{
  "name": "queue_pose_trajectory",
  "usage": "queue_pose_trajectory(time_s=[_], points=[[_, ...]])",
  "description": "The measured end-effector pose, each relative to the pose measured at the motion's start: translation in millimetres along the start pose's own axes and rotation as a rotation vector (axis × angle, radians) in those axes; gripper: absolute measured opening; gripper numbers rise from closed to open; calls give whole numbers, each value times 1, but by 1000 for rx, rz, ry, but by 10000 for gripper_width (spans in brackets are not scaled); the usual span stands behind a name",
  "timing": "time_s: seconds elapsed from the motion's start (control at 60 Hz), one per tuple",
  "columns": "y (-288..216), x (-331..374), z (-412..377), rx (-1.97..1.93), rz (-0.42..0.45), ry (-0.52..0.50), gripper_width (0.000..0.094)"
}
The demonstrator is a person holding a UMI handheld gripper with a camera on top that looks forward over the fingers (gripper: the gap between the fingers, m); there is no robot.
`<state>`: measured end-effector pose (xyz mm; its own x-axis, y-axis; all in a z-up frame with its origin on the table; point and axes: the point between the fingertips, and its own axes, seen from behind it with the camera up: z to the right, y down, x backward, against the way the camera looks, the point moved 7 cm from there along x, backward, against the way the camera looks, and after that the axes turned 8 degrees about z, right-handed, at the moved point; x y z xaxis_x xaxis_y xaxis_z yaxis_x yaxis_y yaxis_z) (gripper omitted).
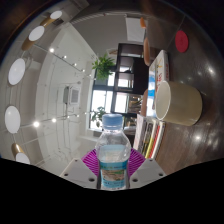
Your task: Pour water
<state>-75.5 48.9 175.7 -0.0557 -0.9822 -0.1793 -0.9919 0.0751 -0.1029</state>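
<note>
**Bottle gripped, tilt under way toward the white cup**

Gripped between both purple pads (91,160): one water bottle (113,148), blue label, white cap apparently in place, held by the gripper (113,172) clamped on its lower body from either side. Fills the space just ahead of the fingers.

Beyond and to the side: one white cup (178,103), large and cylindrical, well apart from the bottle, seemingly standing on a desk (150,135) that runs edge-on here. Room looks rolled sideways, so the bottle is probably tipped over already.

For a clean pour:
- Check the cap first; cannot pour while sealed, and cannot tell from here whether it is loose.
- Bring the bottle's neck over the cup's mouth before tilting further.
- Tilt slowly; a fuller bottle gushes early.
- Hold the squeeze steady; thin plastic may buckle and slip.

Count, largest to smallest:
- Cup: one.
- Bottle: one.
- Potted plant (103,68): one, by the window.
- Round ceiling lights (17,70): five countable.
- Red disc (181,41): one, purpose unclear.
</note>
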Motion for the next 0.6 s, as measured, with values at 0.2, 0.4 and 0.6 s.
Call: queue_pose_trajectory(time_s=[0.2,0.4,0.6], points=[[-28,-20,16,-383,98,20,320],[-52,-22,28,-676,198,23,335],[-59,-17,31,-788,238,19,334]])
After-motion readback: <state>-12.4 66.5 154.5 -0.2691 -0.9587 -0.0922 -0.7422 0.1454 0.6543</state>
